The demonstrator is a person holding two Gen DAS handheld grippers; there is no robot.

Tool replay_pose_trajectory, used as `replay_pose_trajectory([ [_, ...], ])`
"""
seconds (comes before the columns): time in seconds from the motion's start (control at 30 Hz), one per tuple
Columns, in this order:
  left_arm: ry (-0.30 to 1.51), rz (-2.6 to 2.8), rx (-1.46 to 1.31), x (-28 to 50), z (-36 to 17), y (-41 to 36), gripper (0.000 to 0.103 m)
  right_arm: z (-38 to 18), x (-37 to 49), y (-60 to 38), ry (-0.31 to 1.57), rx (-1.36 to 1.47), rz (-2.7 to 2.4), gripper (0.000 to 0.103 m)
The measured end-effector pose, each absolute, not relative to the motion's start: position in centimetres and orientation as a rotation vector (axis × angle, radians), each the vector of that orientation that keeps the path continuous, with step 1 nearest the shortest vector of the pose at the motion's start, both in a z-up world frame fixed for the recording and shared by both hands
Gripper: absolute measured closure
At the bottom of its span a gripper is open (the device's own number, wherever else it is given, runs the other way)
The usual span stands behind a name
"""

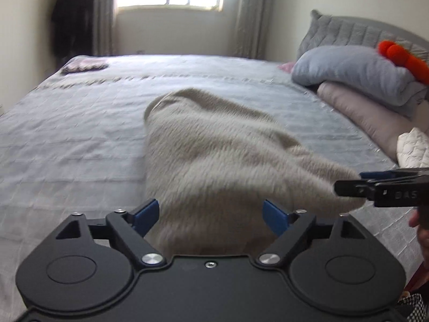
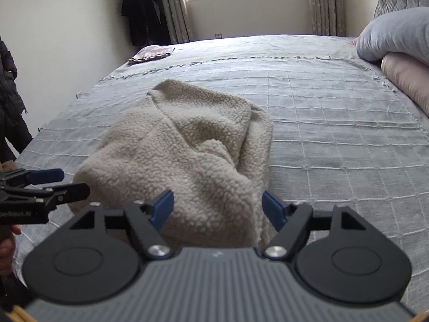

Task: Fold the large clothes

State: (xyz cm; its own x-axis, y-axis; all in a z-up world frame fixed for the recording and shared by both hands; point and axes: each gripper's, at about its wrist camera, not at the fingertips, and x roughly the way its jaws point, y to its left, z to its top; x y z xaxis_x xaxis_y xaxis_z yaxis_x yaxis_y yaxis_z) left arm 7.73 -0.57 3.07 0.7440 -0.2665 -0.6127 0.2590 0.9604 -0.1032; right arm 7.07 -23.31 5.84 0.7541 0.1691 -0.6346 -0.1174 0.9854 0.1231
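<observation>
One fleece (image 2: 187, 145), cream, lies bunched on the bed (image 2: 335, 134) near its front edge, mid-width. 2 grippers: left gripper (image 1: 210, 214) and right gripper (image 2: 217, 208), both w/ jaws spread wide, blue pads either side of the fleece's near end, nothing gripped. Each points fwd over the bed, low, close to the fabric. 2 pillows (image 1: 356, 69) stacked at right edge. One folded cloth (image 2: 151, 53) at far left corner. One orange toy (image 1: 396, 53) atop pillows.
</observation>
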Motion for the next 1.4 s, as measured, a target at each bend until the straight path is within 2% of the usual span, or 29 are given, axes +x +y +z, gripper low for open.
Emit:
replay_pose_trajectory([
  [0.1, 0.697, -0.225, -0.010, 6.0, 2.9, -0.3, 0.002, 5.8, 4.9, -22.6, 0.676, 0.066, 0.126, 0.014],
  [0.2, 0.701, -0.167, -0.011, 4.3, 2.6, -0.1, 0.000, 5.3, 3.0, -21.6, 0.685, 0.042, 0.076, 0.008],
  [0.37, 0.753, -0.108, -0.023, 2.4, 1.8, 0.2, 0.000, 4.2, 0.6, -20.2, 0.726, 0.042, -0.029, 0.003],
  [1.4, 0.757, -0.054, -0.022, 0.9, 1.6, 0.6, 0.000, 4.1, -0.9, -16.7, 0.689, -0.046, -0.058, 0.000],
])
